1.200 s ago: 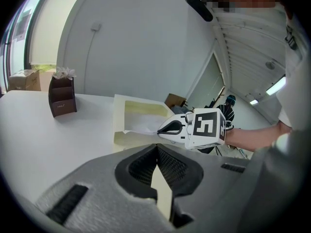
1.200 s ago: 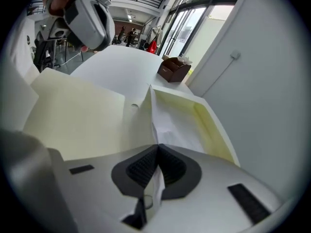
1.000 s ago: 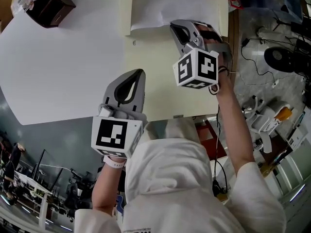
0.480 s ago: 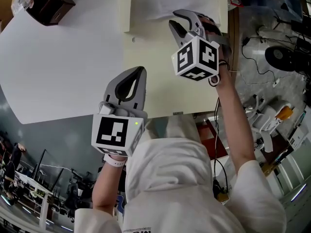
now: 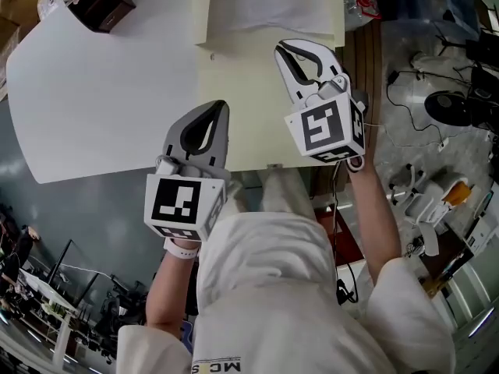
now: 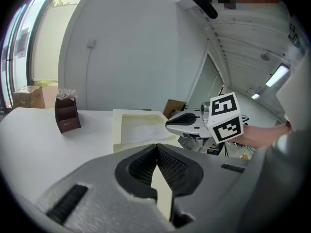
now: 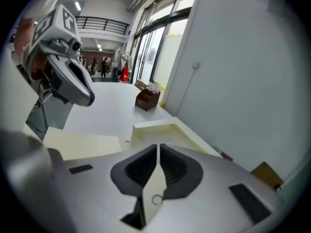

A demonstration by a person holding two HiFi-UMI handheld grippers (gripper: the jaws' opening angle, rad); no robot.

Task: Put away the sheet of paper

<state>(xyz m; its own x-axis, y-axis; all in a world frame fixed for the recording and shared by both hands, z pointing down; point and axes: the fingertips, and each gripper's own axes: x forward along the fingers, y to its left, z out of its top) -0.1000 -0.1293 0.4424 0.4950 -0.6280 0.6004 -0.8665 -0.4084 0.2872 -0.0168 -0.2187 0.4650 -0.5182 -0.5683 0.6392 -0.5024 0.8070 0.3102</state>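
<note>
I see the sheet of paper point(image 5: 269, 6) at 11 o'clock from my right gripper point(image 5: 299, 47), whose jaws have just been closing together, empty; left gripper point(image 5: 213, 109) closed, empty.

white smooth tabletop point(image 5: 109, 92) plain | shallow plastic tray point(image 5: 201, 14) pale cream | flat sheet of paper point(image 5: 269, 6) white | small wooden box point(image 5: 105, 2) dark brown | left tool point(image 5: 221, 106), right tool point(image 5: 279, 49) grey, black pads, black-and-white square-marker cubes | person's hooded top point(image 5: 265, 287) white

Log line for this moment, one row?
paper: in tray | left gripper: shut, empty | right gripper: jaws just closed, empty
</note>
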